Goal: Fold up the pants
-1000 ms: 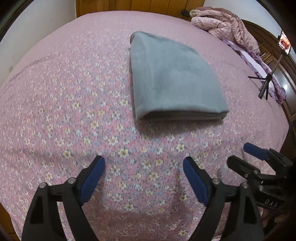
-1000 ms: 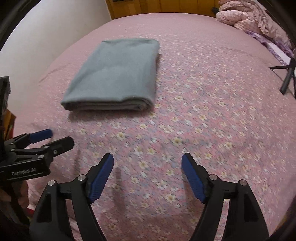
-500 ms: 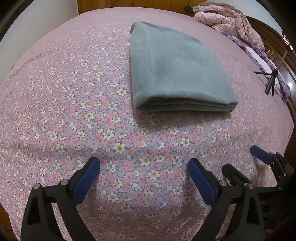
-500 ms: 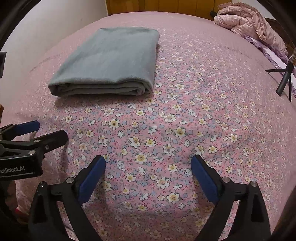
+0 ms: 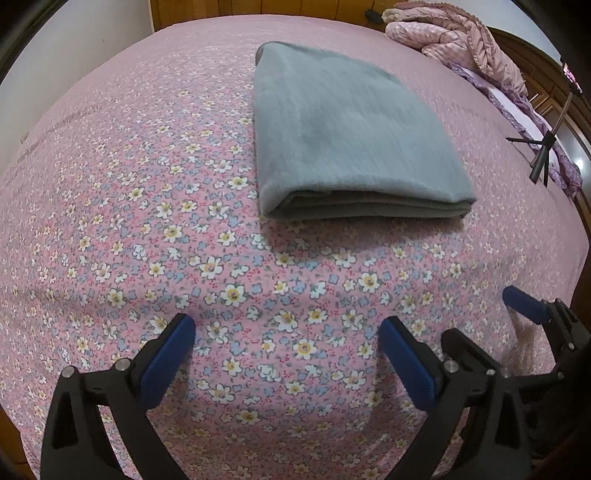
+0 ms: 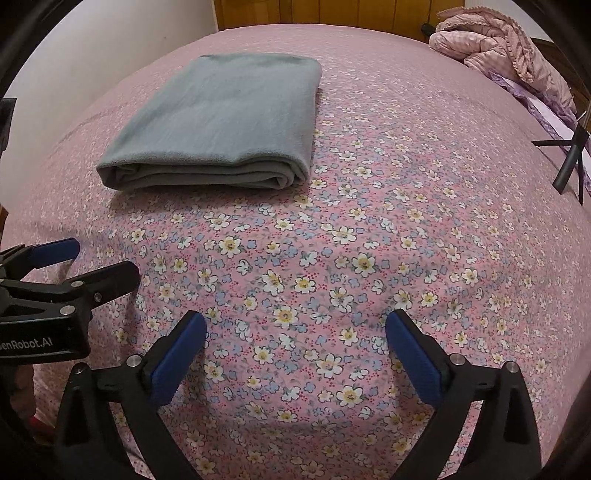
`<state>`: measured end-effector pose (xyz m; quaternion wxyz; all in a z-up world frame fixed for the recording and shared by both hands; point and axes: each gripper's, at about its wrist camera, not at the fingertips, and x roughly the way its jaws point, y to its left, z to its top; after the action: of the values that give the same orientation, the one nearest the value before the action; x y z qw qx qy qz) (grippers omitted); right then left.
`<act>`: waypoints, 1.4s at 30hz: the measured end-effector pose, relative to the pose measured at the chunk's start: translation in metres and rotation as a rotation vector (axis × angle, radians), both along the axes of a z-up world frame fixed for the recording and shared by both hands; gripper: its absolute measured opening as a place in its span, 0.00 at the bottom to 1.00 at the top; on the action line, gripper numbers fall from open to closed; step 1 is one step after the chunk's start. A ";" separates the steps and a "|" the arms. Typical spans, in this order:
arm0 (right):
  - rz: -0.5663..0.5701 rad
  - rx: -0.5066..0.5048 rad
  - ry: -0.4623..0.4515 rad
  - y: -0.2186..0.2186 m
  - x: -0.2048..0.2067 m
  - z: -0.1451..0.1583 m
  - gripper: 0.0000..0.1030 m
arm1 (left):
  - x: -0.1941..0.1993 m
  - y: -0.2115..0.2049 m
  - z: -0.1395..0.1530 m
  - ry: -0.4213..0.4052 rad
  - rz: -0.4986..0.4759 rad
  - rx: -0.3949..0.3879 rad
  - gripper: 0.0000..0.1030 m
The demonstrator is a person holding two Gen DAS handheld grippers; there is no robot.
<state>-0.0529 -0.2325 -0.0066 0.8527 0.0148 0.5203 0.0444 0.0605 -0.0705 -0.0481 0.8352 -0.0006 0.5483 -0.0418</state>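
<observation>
The grey pants point(image 5: 343, 129) lie folded into a flat rectangle on the pink floral bed; they also show in the right wrist view point(image 6: 221, 118), up and to the left. My left gripper point(image 5: 286, 345) is open and empty, low over the sheet, well short of the pants' near edge. My right gripper point(image 6: 295, 341) is open and empty, low over the sheet, to the right of the pants. Each gripper shows in the other's view: the right gripper point(image 5: 491, 321) at lower right, the left gripper point(image 6: 96, 262) at lower left.
The pink floral bedsheet point(image 5: 129, 221) covers the bed. A bunched pink quilt point(image 5: 461, 40) lies at the far right by the wooden headboard point(image 6: 332, 11). A small black tripod point(image 5: 541, 155) stands at the right edge. A white wall point(image 6: 92, 55) is at left.
Both grippers have dropped lower toward the sheet, so the folded pants look nearer and bigger. Both stay open and empty. The pants have not moved.
</observation>
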 end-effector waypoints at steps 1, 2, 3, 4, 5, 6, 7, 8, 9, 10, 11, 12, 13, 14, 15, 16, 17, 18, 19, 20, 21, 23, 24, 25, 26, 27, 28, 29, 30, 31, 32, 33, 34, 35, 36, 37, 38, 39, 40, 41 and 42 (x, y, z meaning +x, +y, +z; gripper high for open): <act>0.001 -0.001 0.000 0.000 0.001 0.000 0.99 | -0.001 0.000 0.000 0.000 0.000 -0.002 0.99; 0.001 -0.002 0.000 0.000 0.001 0.000 0.99 | -0.001 0.000 -0.001 -0.001 0.001 -0.003 0.99; 0.002 -0.002 0.000 0.001 0.000 0.000 0.99 | -0.001 0.001 0.000 -0.001 0.001 -0.004 0.99; 0.001 -0.002 0.000 0.002 0.000 0.001 0.99 | -0.002 0.001 0.000 -0.001 0.001 -0.003 0.99; 0.001 -0.002 0.000 0.002 -0.001 0.001 0.99 | -0.002 0.001 0.000 -0.001 0.000 -0.002 0.99; 0.001 -0.002 0.000 0.002 -0.001 0.001 0.99 | -0.001 0.000 -0.001 0.000 0.000 0.000 0.99; 0.001 -0.001 0.000 0.002 -0.002 0.002 0.99 | -0.003 0.000 0.001 0.000 0.000 0.001 0.99; 0.001 -0.002 0.000 0.002 -0.001 0.001 0.99 | -0.003 0.001 0.001 0.000 -0.001 0.002 0.99; 0.000 -0.002 0.000 0.002 -0.001 0.001 0.99 | -0.002 0.002 0.000 0.001 -0.001 0.002 0.99; 0.000 -0.002 0.000 0.002 -0.002 0.002 0.99 | -0.002 0.002 -0.001 0.001 -0.001 0.004 0.99; 0.000 -0.002 0.000 0.002 -0.002 0.002 0.99 | -0.002 0.001 -0.001 0.001 -0.002 0.005 0.99; 0.000 -0.002 0.000 0.002 -0.002 0.002 0.99 | -0.002 0.001 -0.001 0.001 -0.002 0.007 0.99; -0.001 -0.002 0.000 0.002 -0.002 0.002 0.99 | -0.002 0.001 -0.001 0.001 -0.002 0.007 0.99; -0.001 -0.002 0.000 0.002 -0.001 0.001 0.99 | -0.002 0.000 -0.001 0.001 -0.002 0.007 0.99; -0.001 -0.002 0.000 0.002 -0.001 0.001 0.99 | -0.002 0.000 -0.001 0.002 -0.002 0.007 0.99; -0.001 -0.002 0.000 0.002 -0.001 0.001 0.99 | -0.002 0.000 -0.001 0.001 -0.002 0.008 0.99; -0.001 -0.002 0.000 0.002 -0.001 0.001 0.99 | -0.002 0.000 -0.001 0.001 -0.002 0.008 0.99; -0.001 -0.002 0.000 0.002 -0.001 0.002 0.99 | -0.002 -0.001 -0.001 0.001 -0.002 0.008 0.99; -0.001 -0.002 0.000 0.002 -0.001 0.002 0.99 | -0.002 -0.001 -0.001 0.001 -0.001 0.007 0.99; -0.001 -0.002 0.000 0.002 -0.001 0.002 0.99 | -0.003 -0.001 -0.001 0.001 -0.001 0.007 0.99; -0.001 -0.002 0.000 0.002 -0.001 0.001 0.99 | -0.003 -0.001 -0.001 0.001 -0.001 0.007 0.99; -0.002 -0.002 0.000 0.002 -0.001 0.002 0.99 | -0.003 -0.001 -0.001 0.001 -0.001 0.007 0.99; -0.002 -0.002 0.000 0.002 -0.001 0.001 0.99 | -0.003 -0.001 -0.001 0.001 -0.001 0.007 0.99; -0.002 -0.002 0.000 0.002 -0.001 0.002 0.99 | -0.003 -0.001 -0.001 0.001 -0.001 0.007 0.99; -0.001 -0.002 0.000 0.002 -0.001 0.002 0.99 | -0.003 -0.001 -0.001 0.001 -0.001 0.007 0.99; -0.001 -0.002 0.000 0.002 -0.001 0.001 0.99 | -0.003 -0.002 -0.001 0.001 -0.001 0.008 0.99; -0.002 -0.002 0.000 0.002 -0.001 0.001 0.99 | -0.003 -0.001 -0.001 0.001 -0.001 0.008 0.99; -0.002 -0.002 0.000 0.002 -0.001 0.002 0.99 | -0.003 -0.001 -0.001 0.001 -0.001 0.008 0.99; -0.002 -0.002 0.000 0.002 -0.001 0.001 0.99 | -0.003 -0.001 -0.001 0.001 -0.001 0.008 0.99; -0.002 -0.002 0.000 0.002 -0.001 0.002 0.99 | -0.003 -0.001 -0.001 0.001 -0.001 0.008 0.99; -0.002 -0.002 0.000 0.002 -0.001 0.002 0.99 | -0.003 -0.001 -0.001 0.001 -0.001 0.008 0.99; -0.002 -0.002 0.000 0.002 -0.001 0.002 0.99 | -0.003 -0.001 -0.001 0.001 -0.001 0.007 0.99; -0.002 -0.002 0.000 0.002 -0.001 0.001 0.99 | -0.003 -0.002 -0.001 0.001 -0.001 0.008 0.99; -0.002 -0.002 0.000 0.002 -0.001 0.002 0.99 | -0.003 -0.001 -0.001 0.001 -0.001 0.008 0.99; -0.002 -0.002 0.000 0.002 -0.001 0.002 0.99 | -0.003 -0.002 -0.001 0.001 -0.001 0.008 0.99; -0.002 -0.002 0.000 0.002 -0.001 0.002 0.99 | -0.003 -0.001 -0.001 0.001 -0.001 0.008 0.99; -0.002 -0.002 0.000 0.002 -0.001 0.002 0.99 | -0.003 -0.002 -0.001 0.001 -0.001 0.008 0.99; -0.002 -0.002 0.000 0.002 -0.001 0.002 0.99 | -0.003 -0.002 -0.001 0.001 -0.001 0.008 0.99; -0.002 -0.002 0.000 0.002 -0.001 0.002 0.99 | -0.003 -0.002 -0.001 0.001 -0.001 0.008 0.99; -0.002 -0.002 -0.001 0.002 -0.001 0.001 0.99 | -0.003 -0.002 -0.001 0.001 0.000 0.008 0.99; -0.003 -0.002 -0.001 0.003 -0.001 0.001 0.99 | -0.003 -0.002 -0.001 0.001 0.000 0.008 0.99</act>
<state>-0.0537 -0.2299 -0.0052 0.8530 0.0145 0.5200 0.0427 0.0574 -0.0726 -0.0486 0.8350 0.0029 0.5488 -0.0398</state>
